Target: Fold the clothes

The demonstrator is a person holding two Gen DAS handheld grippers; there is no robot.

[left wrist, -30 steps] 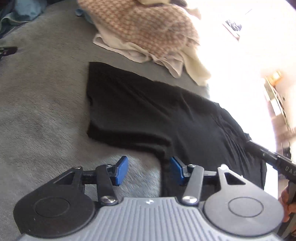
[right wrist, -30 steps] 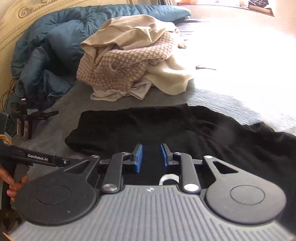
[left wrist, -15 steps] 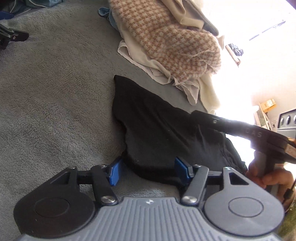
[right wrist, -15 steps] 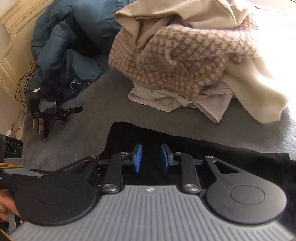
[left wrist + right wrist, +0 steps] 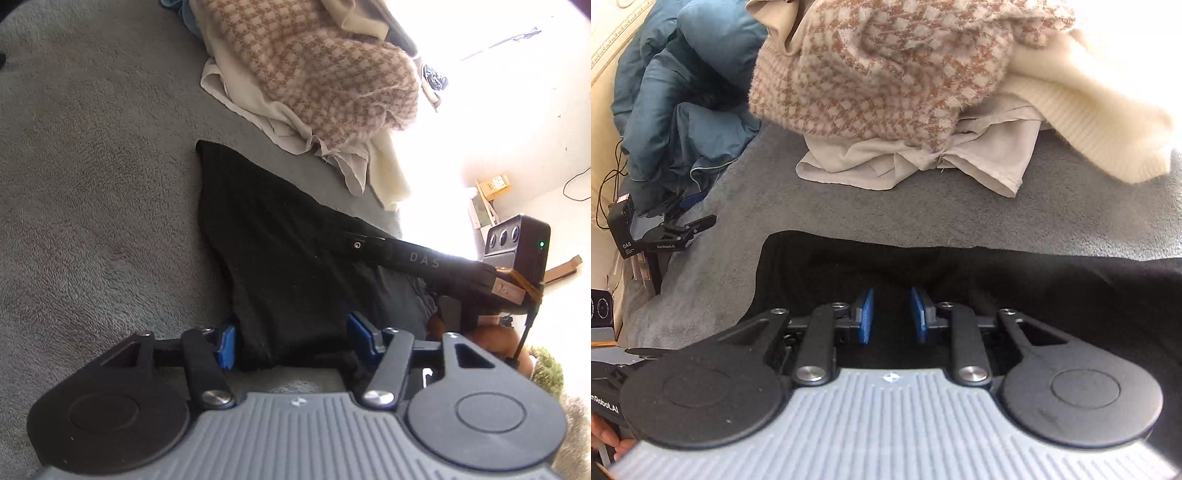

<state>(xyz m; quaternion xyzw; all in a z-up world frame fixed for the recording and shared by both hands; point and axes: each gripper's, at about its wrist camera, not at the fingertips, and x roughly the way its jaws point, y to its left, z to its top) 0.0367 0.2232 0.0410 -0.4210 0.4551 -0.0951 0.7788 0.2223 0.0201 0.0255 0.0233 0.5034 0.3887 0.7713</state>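
Observation:
A black garment (image 5: 288, 258) lies flat on the grey blanket (image 5: 92, 184). My left gripper (image 5: 291, 345) is open, its blue pads on either side of the garment's near corner. The right gripper's body shows in the left wrist view (image 5: 424, 258), reaching over the garment from the right. In the right wrist view the black garment (image 5: 997, 280) fills the lower half. My right gripper (image 5: 892, 317) is open with a narrow gap, low over the cloth, holding nothing that I can see.
A pile of clothes, a pink-and-brown checked knit (image 5: 886, 66) on beige and cream pieces (image 5: 923, 158), sits just beyond the garment. A blue duvet (image 5: 683, 92) is bunched at the far left. A spare black gripper (image 5: 665, 232) lies at the blanket's left edge.
Both grippers moved forward toward the garment's far-left end. The left jaws now straddle the garment's corner. The right gripper moved lower and closer to the clothes pile.

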